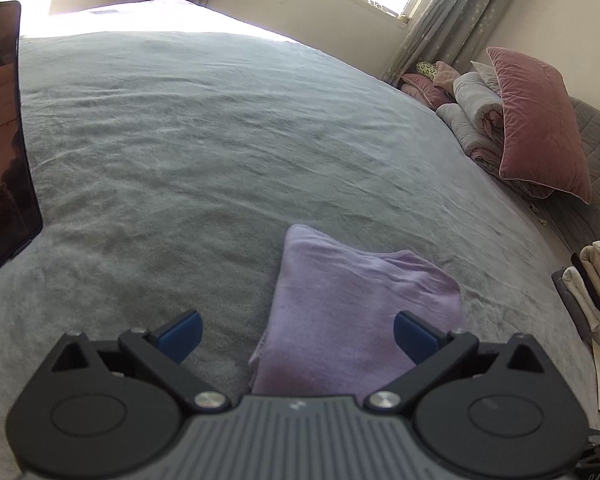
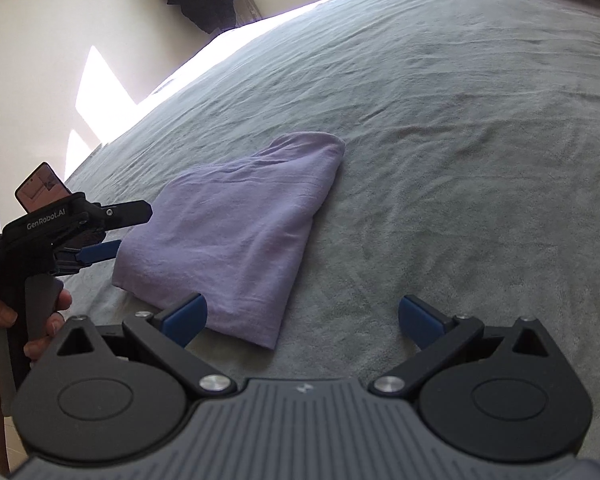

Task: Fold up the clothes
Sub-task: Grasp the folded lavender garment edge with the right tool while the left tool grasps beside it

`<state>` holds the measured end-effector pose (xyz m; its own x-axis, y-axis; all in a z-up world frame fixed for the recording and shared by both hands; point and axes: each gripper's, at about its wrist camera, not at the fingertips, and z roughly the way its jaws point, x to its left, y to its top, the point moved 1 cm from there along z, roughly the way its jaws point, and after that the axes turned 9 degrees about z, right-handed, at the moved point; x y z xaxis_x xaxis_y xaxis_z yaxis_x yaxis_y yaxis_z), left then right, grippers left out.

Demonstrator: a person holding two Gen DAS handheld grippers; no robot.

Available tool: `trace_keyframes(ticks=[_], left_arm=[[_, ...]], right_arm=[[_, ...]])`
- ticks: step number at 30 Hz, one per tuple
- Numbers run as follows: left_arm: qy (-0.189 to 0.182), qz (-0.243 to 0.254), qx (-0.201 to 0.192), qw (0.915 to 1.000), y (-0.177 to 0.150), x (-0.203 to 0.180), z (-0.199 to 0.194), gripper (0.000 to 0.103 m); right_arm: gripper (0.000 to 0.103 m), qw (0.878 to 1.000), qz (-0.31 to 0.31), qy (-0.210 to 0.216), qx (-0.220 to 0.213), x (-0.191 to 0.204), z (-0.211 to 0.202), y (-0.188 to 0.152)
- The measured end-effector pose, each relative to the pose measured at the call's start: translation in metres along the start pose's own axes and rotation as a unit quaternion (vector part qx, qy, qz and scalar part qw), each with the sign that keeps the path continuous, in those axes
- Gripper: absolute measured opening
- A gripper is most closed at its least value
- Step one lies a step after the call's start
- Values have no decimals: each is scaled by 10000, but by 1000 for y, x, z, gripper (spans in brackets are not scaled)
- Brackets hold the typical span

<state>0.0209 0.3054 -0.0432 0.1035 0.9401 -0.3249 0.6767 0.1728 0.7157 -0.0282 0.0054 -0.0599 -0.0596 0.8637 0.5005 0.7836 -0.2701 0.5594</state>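
Right wrist view shows a wide bed with a grey fleece cover [image 2: 460,140] that fills nearly all the picture. On it lies a folded lilac soft-knit garment [image 2: 236,236], flat, in a tapering shape. Its long axis runs from the near corner, just in front of the right gripper [image 2: 302,320], away toward the rounded narrow end that points up and to the right. The wide end is toward the left gripper [image 2: 108,240], which is held by a hand [image 2: 4,320] at the left edge; one blue fingertip [image 2: 100,251] is just beside the garment's edge.

Both grippers are released, with jaws spread wide and nothing between them.

At the head of the bed, in the left wrist view, stand a dusty-pink velvet cushion [image 1: 540,120] and a rolled grey quilt [image 1: 476,108], well apart from the garment. A dark phone screen [image 1: 0,128] is at the left edge.

On the left gripper's black body one can read "GenRobot.AI".
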Motion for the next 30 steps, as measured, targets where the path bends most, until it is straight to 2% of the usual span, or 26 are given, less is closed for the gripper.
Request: trace_keyframes(ticks=[5,8,11,12,13,16,19,26,30], left_arm=[[-119,-281,-157,9994,1,12,16,99],[-204,-463,-285,9983,1,17,18,89],[-486,-746,-243,9957,2,23,21,66],[-609,-831,-191,9945,2,25,23,50],[-676,-882,-129,9937,1,25,26,45],[-709,-878,-39,9936,-1,22,32,45],[-709,-863,-49,9937,0,18,38,45],[-674,-669,-135,9954,-2,11,49,42],[-693,-610,-188,9955,-4,15,48,41]], right_arm=[[103,9923,964,773,-35,-20,10,18],[103,9824,1477,1136,-89,-31,18,28],[103,9763,1715,1312,-165,-36,27,36],[101,9758,1730,1325,-179,-36,30,38],[96,9756,1737,1332,-191,-35,32,40],[83,9752,1749,1339,-207,-33,41,44],[76,9782,1603,1309,-181,-27,48,48],[63,9876,1121,1049,-313,-20,56,50],[58,9893,900,1074,-399,-22,58,47]])
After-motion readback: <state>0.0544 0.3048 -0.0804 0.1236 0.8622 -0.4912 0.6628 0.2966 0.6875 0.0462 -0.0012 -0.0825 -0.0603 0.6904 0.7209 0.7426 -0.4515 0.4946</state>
